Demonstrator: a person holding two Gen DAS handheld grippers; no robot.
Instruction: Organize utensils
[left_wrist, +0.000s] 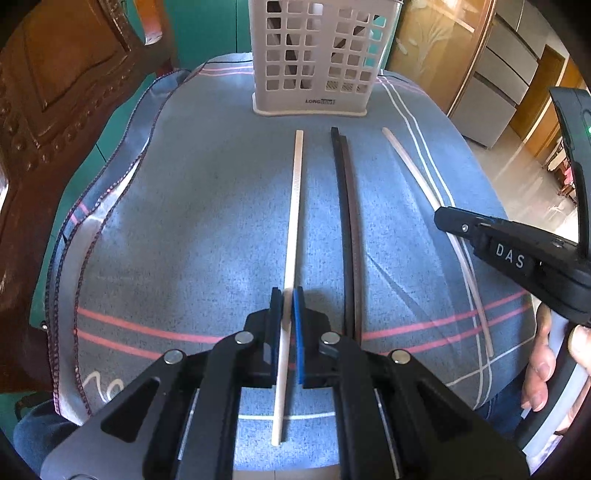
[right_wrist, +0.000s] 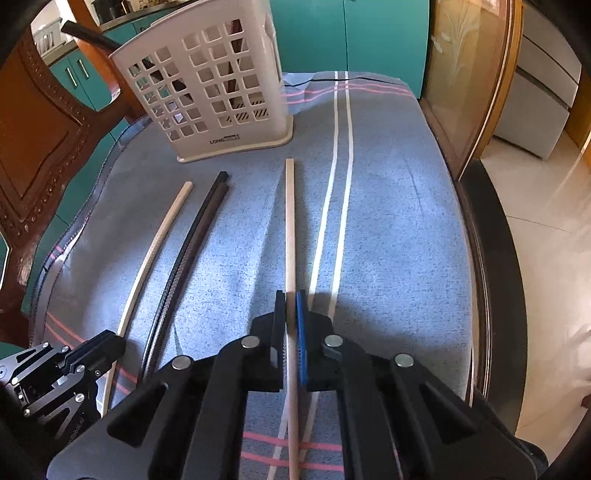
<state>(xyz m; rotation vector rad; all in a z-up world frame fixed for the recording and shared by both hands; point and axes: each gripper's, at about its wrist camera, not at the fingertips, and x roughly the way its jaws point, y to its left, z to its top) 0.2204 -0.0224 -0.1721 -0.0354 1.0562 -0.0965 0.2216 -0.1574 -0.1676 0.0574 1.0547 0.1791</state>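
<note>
Blue cloth (left_wrist: 207, 221): left tongs (left_wrist: 287, 295) clamp cream chopstick (left_wrist: 293, 206); right tongs (right_wrist: 291, 297) clamp wooden chopstick (right_wrist: 290, 221).

Ahead of the left gripper (left_wrist: 287, 295), bare blue cloth (left_wrist: 221, 206) runs clear up to the white slotted basket (left_wrist: 314, 55), which stands upright and blocks the far end. Just right of this claw, 2 dark chopsticks (left_wrist: 345, 221) lie side by side, leaving a narrow lane between them and the pale chopstick (left_wrist: 293, 206) pinched in its jaws. Further right, the right gripper (left_wrist: 454, 218) crowds that side. To its left, open cloth reaches the carved wooden chair (left_wrist: 55, 110).

Right of the right claw (right_wrist: 291, 295), cloth lies free to the dark table rim (right_wrist: 491, 258). The chopstick in its jaws (right_wrist: 290, 221) has clear cloth ahead.
</note>
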